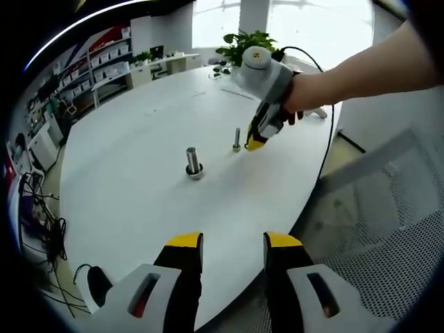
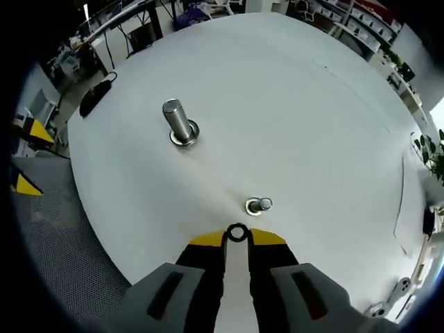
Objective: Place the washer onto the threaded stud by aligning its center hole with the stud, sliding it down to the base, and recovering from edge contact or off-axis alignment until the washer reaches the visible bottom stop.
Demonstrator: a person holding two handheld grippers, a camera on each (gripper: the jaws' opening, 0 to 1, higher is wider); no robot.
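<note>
On the round white table (image 2: 312, 118) a small threaded stud (image 2: 259, 205) stands upright on its base. Just short of it, my right gripper (image 2: 237, 240) is shut on a small dark washer (image 2: 237, 226), pinched by its edge between the yellow tips. The left gripper view shows the same stud (image 1: 237, 138) with the right gripper (image 1: 255, 143) tilted down right beside it, held by a person's hand. My left gripper (image 1: 234, 244) hangs open over the table's near edge, nothing between its jaws. Whether the washer touches the stud I cannot tell.
A bigger bolt (image 2: 180, 123) stands upright with a washer at its foot, also seen left of the stud as the bolt (image 1: 193, 161). A black mouse (image 2: 94, 103) lies at the table edge. A mesh chair (image 1: 388, 229) stands off the table; a potted plant (image 1: 244, 45) at the far end.
</note>
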